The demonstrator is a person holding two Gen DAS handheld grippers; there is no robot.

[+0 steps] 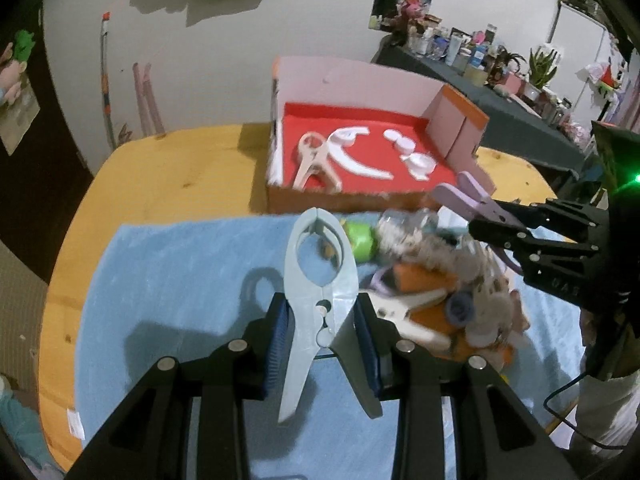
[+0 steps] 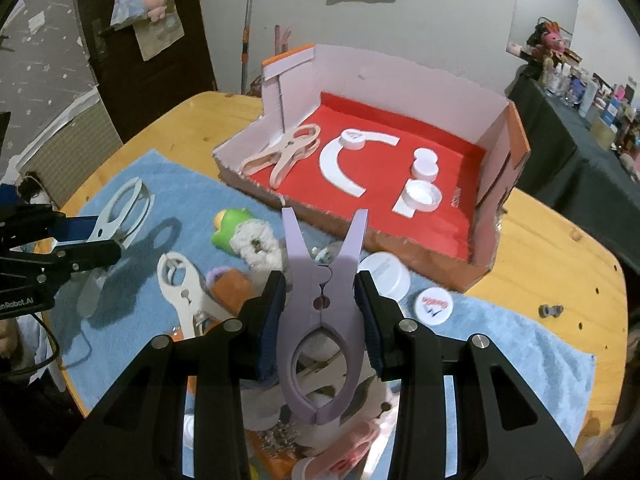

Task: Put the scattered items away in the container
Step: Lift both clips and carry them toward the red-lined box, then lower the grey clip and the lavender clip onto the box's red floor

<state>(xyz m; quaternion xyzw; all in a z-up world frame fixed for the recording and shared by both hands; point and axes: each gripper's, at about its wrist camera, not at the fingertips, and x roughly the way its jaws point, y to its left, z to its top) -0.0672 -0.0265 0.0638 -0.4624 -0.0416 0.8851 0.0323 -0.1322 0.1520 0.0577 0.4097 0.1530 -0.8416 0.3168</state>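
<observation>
Both grippers loaded with clips
left gripper (image 1: pixel 322 330) clenched on pale blue clip (image 1: pixel 320 280); right gripper (image 2: pixel 320 312) clenched on purple clip (image 2: pixel 322 316); red-lined box (image 2: pixel 516 140) far side, on the table.

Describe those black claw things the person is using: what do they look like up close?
Each is a matte black plastic frame with triangular cut-outs and round silver bolt heads. The left gripper and right gripper each end in two fingers faced with ribbed dark blue pads. One side arm bears white lettering ending "Robot.AI", with a thin black cable trailing below it.
</observation>
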